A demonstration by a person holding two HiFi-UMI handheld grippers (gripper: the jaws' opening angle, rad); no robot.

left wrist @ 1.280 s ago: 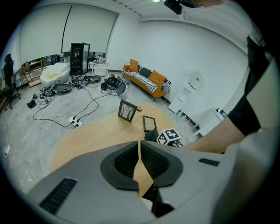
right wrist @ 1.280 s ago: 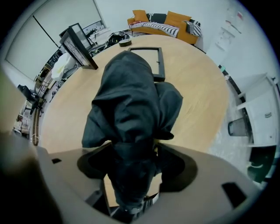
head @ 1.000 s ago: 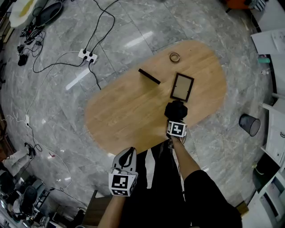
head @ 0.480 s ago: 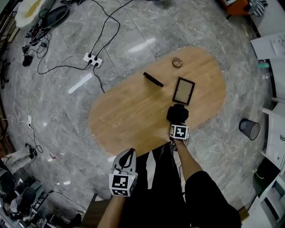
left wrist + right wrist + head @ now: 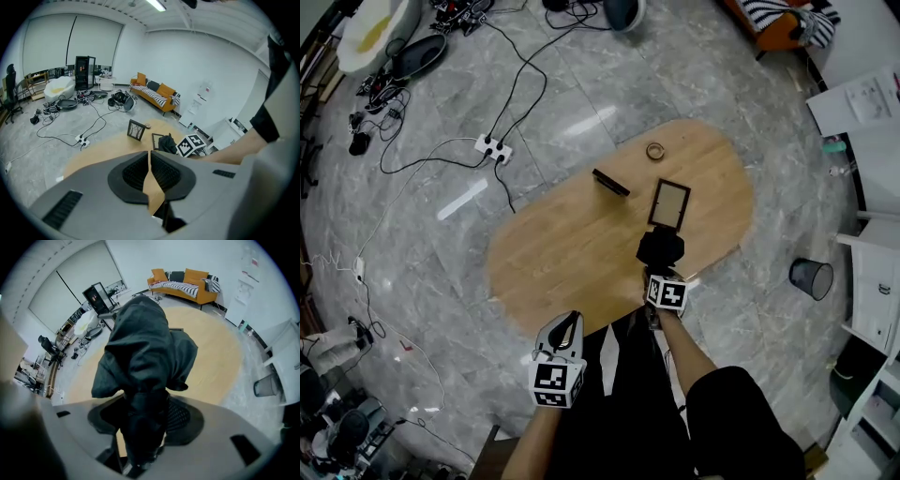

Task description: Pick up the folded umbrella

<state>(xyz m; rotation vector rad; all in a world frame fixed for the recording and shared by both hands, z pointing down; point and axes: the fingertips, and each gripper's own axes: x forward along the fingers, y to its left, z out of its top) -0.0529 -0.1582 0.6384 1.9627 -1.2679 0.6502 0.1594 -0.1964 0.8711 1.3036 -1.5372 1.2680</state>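
The folded umbrella [image 5: 660,248], dark and crumpled, hangs above the oval wooden table [image 5: 562,253] near its front edge. My right gripper [image 5: 660,266] is shut on it, pointing steeply down. In the right gripper view the umbrella [image 5: 145,352] fills the space between the pads of the right gripper [image 5: 143,413], whose jaws have just been closing on it. My left gripper [image 5: 565,330] hovers off the table's near edge, over the person's dark trousers. The left gripper [image 5: 149,164] is shut with nothing in it; beyond it the umbrella [image 5: 166,143] shows.
On the table lie a flat picture frame [image 5: 670,203], a standing dark frame [image 5: 610,181] and a tape roll [image 5: 655,150]. A power strip [image 5: 492,147] with cables lies on the marble floor at left. A waste bin [image 5: 811,277] stands at right.
My right gripper has closed on the umbrella and risen with it off the table. The left gripper has lifted a little.
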